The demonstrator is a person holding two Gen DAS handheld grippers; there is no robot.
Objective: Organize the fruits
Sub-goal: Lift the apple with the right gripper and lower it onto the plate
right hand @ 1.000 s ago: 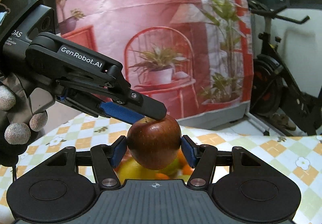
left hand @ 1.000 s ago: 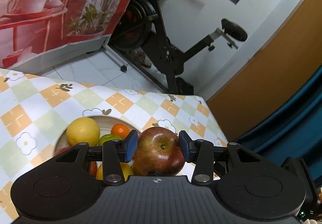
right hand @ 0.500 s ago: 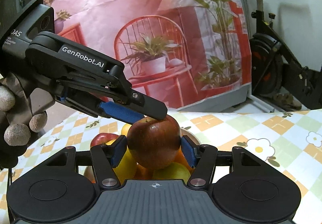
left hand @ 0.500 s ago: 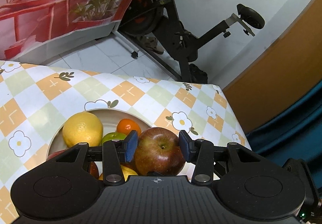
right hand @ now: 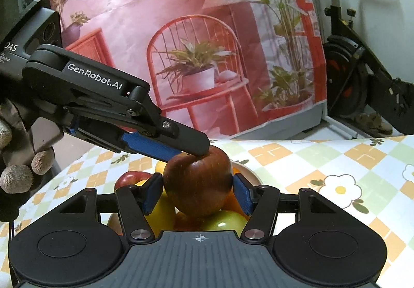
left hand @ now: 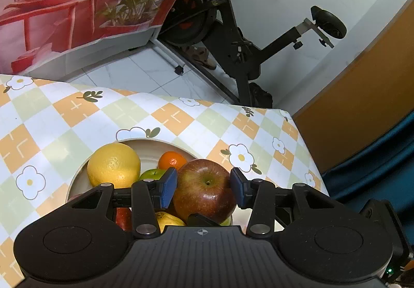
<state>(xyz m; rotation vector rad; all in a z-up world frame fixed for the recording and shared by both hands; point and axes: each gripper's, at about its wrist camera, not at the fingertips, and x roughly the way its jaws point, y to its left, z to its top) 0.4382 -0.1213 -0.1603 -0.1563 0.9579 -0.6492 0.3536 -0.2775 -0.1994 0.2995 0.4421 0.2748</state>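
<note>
One dark red apple [left hand: 204, 189] is gripped from two sides at once. My left gripper [left hand: 203, 185] is shut on it, blue pads pressed on its flanks. In the right wrist view the same apple [right hand: 198, 184] sits between the pads of my right gripper [right hand: 198, 193], also shut on it, while the left gripper [right hand: 199, 149] reaches in from the left over the stem end. The apple hangs just over a cream bowl [left hand: 77, 179] holding a yellow citrus [left hand: 113, 165], a mandarin [left hand: 172, 159], a green apple [left hand: 152, 174] and another red apple [right hand: 132, 178].
The bowl stands on a table with an orange, green and white checked flower cloth [left hand: 64, 117], whose far edge runs close behind. An exercise bike [left hand: 233, 36] and a red printed backdrop [right hand: 181, 29] stand beyond. A gloved hand [right hand: 15, 176] holds the left gripper.
Both grippers have come down with the apple toward the bowl; the fruit pile now shows under it in the right wrist view. Little has moved in the last half second.
</note>
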